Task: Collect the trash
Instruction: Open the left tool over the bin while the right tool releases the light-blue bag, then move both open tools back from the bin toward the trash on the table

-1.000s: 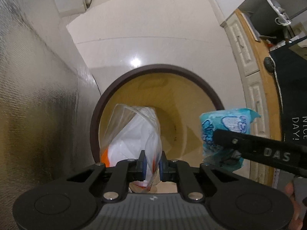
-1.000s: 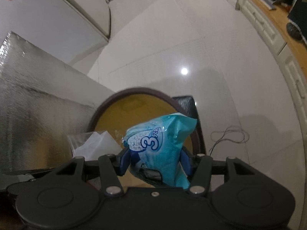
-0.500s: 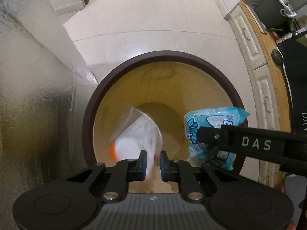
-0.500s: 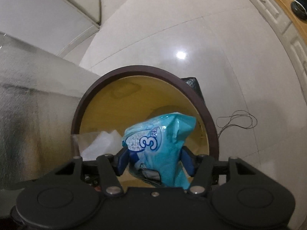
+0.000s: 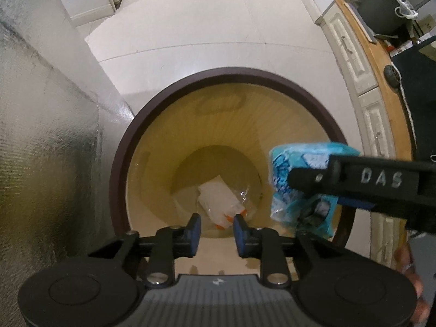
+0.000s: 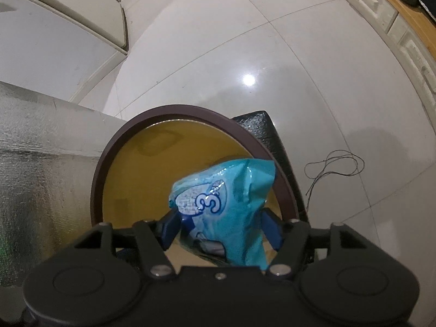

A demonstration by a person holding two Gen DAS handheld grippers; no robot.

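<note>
Both tools over the bin, letting go of the trash

My left tool (image 5: 217,229) points straight down into the brown-rimmed bin (image 5: 122,147), jaws opening with nothing between them; the clear white wrapper (image 5: 219,203) lies on the bin's bottom. My right tool (image 6: 219,229) is opening too, the blue packet (image 6: 226,204) between its pads above the bin mouth, so it should fall inside, I judge.
</note>
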